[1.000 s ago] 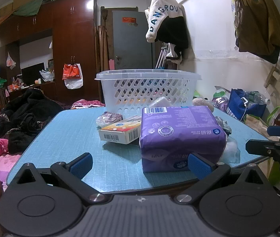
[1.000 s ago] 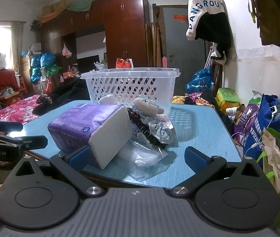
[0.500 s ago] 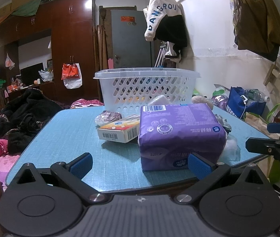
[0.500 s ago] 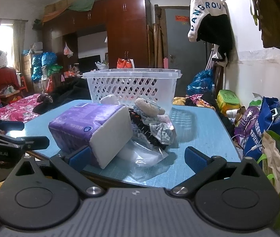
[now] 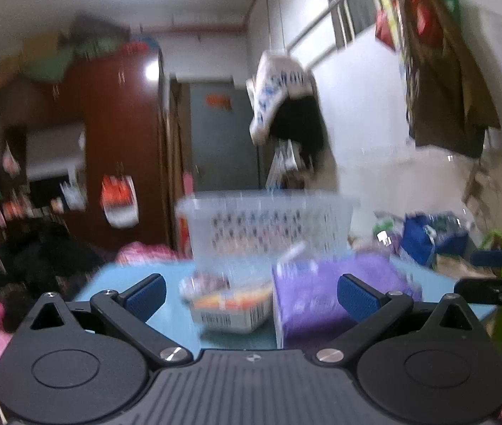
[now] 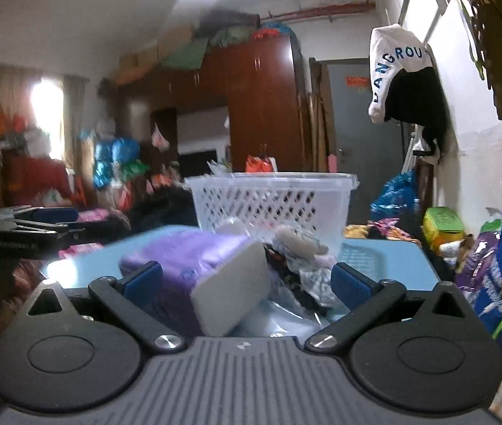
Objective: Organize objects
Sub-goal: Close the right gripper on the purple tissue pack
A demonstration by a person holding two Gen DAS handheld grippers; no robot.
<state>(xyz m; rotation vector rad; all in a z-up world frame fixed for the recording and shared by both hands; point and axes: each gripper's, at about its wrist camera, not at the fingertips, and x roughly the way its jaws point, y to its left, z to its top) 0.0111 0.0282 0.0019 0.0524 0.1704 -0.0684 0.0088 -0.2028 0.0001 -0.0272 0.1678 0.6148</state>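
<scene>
We have tipped both cameras upward since a second ago, so the blue table (image 6: 385, 258) sits lower and the left view blurs; probably a repositioning, nothing yet moved; the left gripper (image 5: 251, 292) and right gripper (image 6: 247, 283) stay spread and empty; the purple tissue pack (image 6: 194, 258) and small barcoded box (image 5: 231, 310) lie before the white basket (image 6: 272, 198); a hanging garment (image 6: 392, 67) reads "ANGROU".

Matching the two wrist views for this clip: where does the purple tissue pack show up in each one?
Left wrist: purple tissue pack lies lower right of centre, blurred, beside the orange-and-white box.
Right wrist: pack lies lower left of centre, white end facing the camera.
Shared landmark: white basket behind it on the table.
</scene>
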